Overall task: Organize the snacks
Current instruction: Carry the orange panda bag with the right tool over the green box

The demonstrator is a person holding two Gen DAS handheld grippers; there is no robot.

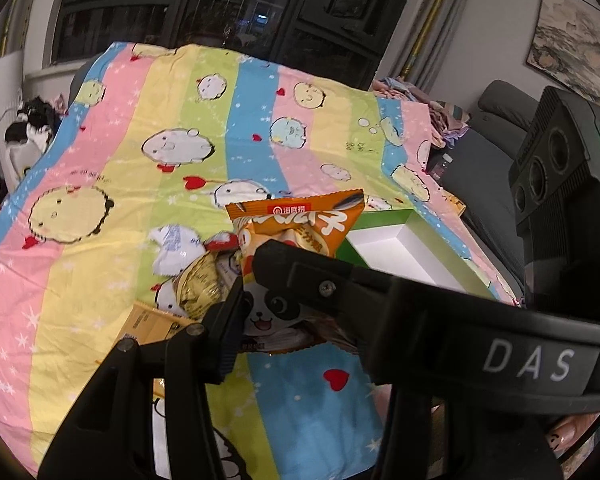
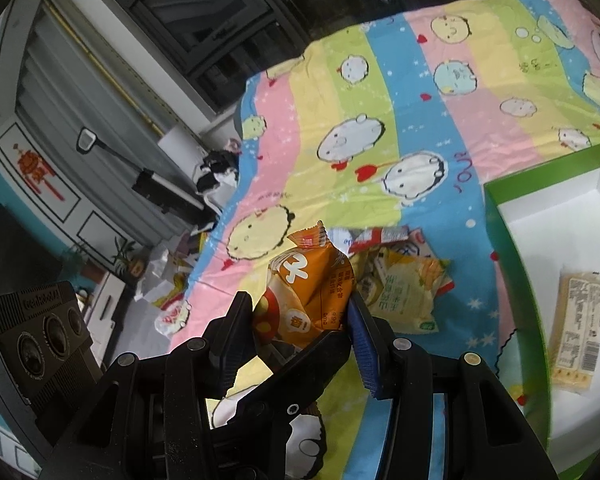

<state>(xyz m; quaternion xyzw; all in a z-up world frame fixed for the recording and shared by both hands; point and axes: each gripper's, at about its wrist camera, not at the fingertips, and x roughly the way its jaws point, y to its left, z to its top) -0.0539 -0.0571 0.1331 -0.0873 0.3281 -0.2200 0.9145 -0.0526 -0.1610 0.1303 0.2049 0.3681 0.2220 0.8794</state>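
An orange snack packet (image 1: 296,236) with a panda print is held above the striped bedsheet. My left gripper (image 1: 256,280) is shut on its lower part. My right gripper (image 2: 300,320) is shut on the same orange packet (image 2: 308,276), its fingers on either side. A pile of loose snacks (image 1: 192,264) lies on the sheet just beyond; it also shows in the right wrist view (image 2: 400,276). A green box with a white inside (image 2: 548,216) stands to the right, holding one pale wrapped snack bar (image 2: 576,332). The box also shows in the left wrist view (image 1: 400,248).
The colourful cartoon bedsheet (image 1: 140,140) covers the whole work surface. A grey sofa (image 1: 496,120) is at the right edge. A dark window (image 1: 220,4) is behind. Floor clutter and a cabinet (image 2: 40,184) lie off the sheet's left side.
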